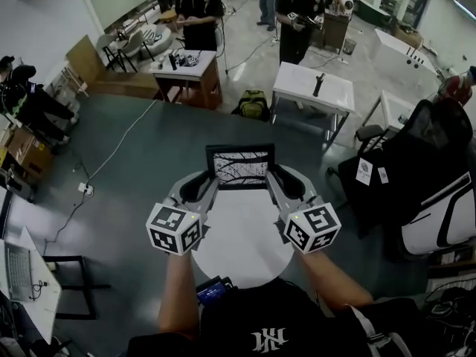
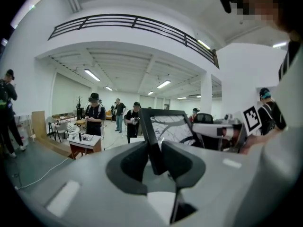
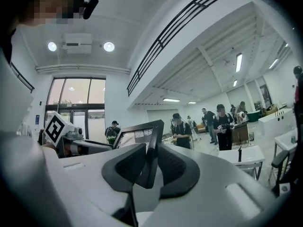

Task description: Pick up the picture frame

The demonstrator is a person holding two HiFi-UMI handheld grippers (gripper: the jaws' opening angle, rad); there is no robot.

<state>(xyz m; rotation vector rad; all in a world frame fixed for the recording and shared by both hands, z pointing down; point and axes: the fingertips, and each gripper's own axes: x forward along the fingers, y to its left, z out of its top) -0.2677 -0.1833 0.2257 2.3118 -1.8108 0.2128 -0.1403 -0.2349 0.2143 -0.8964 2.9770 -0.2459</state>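
Observation:
The picture frame (image 1: 239,166) is black with a white branch drawing, and it hangs in the air above the round white table (image 1: 245,255). My left gripper (image 1: 210,175) is shut on its left edge and my right gripper (image 1: 271,175) on its right edge. In the left gripper view the frame (image 2: 171,126) stands upright, its left bar pinched between the dark pads of the left gripper (image 2: 155,157). In the right gripper view the frame's (image 3: 135,135) right bar sits clamped in the right gripper (image 3: 147,167). Both grippers point roughly level.
A black office chair (image 1: 424,162) stands at the right. Two white tables (image 1: 312,88) and a wooden desk (image 1: 190,69) stand beyond, with several people (image 1: 297,13) around them. A backpack (image 1: 253,104) lies on the floor. A laptop (image 1: 18,274) rests on a desk at the left.

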